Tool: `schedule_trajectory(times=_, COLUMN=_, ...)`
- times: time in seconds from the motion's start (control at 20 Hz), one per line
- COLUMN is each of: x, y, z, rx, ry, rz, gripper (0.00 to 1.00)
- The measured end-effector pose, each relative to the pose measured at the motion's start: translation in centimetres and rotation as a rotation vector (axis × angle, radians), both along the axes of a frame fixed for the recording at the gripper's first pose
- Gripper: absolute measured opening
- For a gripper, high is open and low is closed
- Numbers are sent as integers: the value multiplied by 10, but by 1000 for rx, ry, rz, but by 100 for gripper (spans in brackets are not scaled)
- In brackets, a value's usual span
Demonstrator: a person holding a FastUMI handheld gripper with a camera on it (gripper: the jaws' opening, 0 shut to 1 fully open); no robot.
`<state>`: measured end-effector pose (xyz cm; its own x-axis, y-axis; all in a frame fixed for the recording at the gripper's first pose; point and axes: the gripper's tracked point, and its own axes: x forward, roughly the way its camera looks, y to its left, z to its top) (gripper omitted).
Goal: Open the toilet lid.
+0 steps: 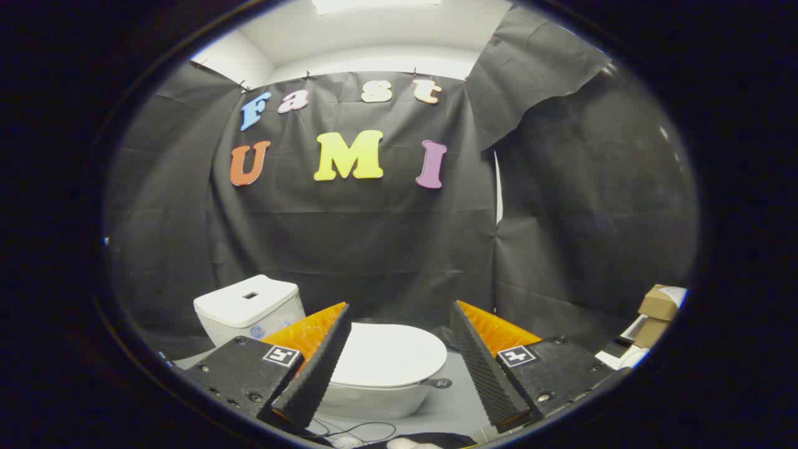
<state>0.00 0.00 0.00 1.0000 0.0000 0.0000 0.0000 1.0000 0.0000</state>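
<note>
We see gripper (pixel 399 355) released, fingers (pixel 318 368) spread wide, gripping nothing, apart from toilet. Toilet lid (pixel 389 352) down, lying between and just beyond fingertips. Small dark handle (pixel 440 383) at lid's right rim. We note cistern (pixel 249 305) beyond left finger. Cardboard boxes (pixel 658 312) far right. Cables (pixel 355 430) on grey floor (pixel 452 399) below bowl.

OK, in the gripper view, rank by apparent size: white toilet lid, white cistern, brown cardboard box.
1. White toilet lid, closed, between the open gripper fingers.
2. White cistern.
3. Brown cardboard box, partly cut off, so unsure.
</note>
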Motion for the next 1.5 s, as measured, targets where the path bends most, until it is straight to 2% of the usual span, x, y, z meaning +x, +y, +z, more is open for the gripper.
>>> schedule_trajectory(times=0.3, x=-1, y=-4, z=-3, rx=27, ry=3, rz=-13, gripper=100)
schedule_trajectory(times=0.55, x=-6, y=-14, z=-6, rx=97, ry=2, rz=-32, gripper=100)
schedule_trajectory(times=0.9, x=5, y=-23, z=-16, rx=116, ry=8, rz=-41, gripper=100)
schedule_trajectory(times=1.1, x=28, y=-29, z=-17, rx=125, ry=20, rz=-26, gripper=100)
schedule_trajectory(times=1.5, x=116, y=-44, z=13, rx=92, ry=2, rz=13, gripper=100)
